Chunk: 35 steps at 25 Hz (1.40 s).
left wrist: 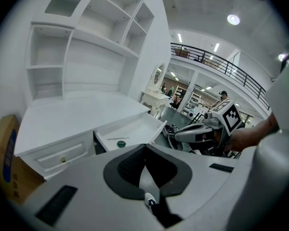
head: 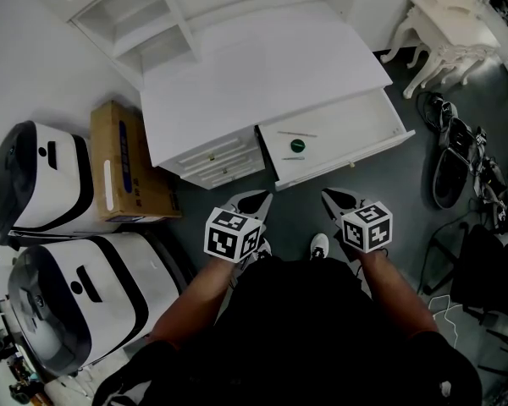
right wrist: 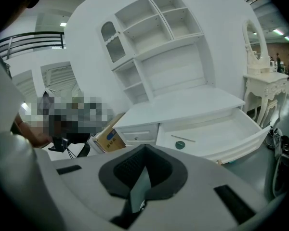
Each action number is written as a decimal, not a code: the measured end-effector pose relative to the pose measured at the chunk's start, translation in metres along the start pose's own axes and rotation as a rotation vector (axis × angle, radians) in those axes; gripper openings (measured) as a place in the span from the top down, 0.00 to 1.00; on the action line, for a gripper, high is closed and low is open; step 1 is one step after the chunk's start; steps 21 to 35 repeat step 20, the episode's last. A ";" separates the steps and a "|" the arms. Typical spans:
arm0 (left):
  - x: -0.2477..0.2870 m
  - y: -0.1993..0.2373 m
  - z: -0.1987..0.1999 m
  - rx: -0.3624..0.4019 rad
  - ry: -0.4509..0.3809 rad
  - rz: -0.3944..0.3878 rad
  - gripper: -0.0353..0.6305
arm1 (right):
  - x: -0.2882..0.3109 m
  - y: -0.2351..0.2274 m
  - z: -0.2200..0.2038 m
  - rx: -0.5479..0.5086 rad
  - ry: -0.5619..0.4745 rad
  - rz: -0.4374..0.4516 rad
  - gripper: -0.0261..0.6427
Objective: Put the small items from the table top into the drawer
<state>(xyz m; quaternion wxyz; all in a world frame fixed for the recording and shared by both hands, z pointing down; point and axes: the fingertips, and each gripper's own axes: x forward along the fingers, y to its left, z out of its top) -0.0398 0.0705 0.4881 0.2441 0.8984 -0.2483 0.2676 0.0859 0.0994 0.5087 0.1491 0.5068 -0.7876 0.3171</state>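
Observation:
The white desk (head: 262, 66) has a bare top under its shelf unit. Its right drawer (head: 381, 146) is pulled open. Inside lie a small round green item (head: 297, 145) and a thin stick (head: 298, 134); both also show in the right gripper view, the green item (right wrist: 180, 145) and the stick (right wrist: 183, 138). My left gripper (head: 261, 200) and right gripper (head: 332, 198) hang side by side short of the drawer front, close to my legs. Both are shut with nothing between the jaws. The left gripper view looks past its shut gripper (left wrist: 143, 150) at the drawer (left wrist: 135, 129).
A cardboard box (head: 127, 163) stands left of the desk, beside two white-and-black machines (head: 42, 176). A shut drawer (head: 216, 161) is left of the open one. Black gear and cables (head: 457, 159) lie on the floor at right, near an ornate white table (head: 449, 32).

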 end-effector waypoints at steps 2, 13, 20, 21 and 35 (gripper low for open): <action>0.000 -0.001 -0.001 -0.001 0.000 -0.001 0.94 | -0.001 0.000 0.000 0.003 -0.003 -0.001 0.92; -0.003 0.010 0.002 -0.011 -0.015 0.023 0.94 | -0.004 -0.001 -0.003 0.013 -0.014 0.000 0.92; 0.000 0.001 -0.001 -0.008 -0.012 0.015 0.94 | -0.008 -0.001 -0.005 0.018 -0.018 0.006 0.92; 0.000 0.001 -0.001 -0.008 -0.012 0.015 0.94 | -0.008 -0.001 -0.005 0.018 -0.018 0.006 0.92; 0.000 0.001 -0.001 -0.008 -0.012 0.015 0.94 | -0.008 -0.001 -0.005 0.018 -0.018 0.006 0.92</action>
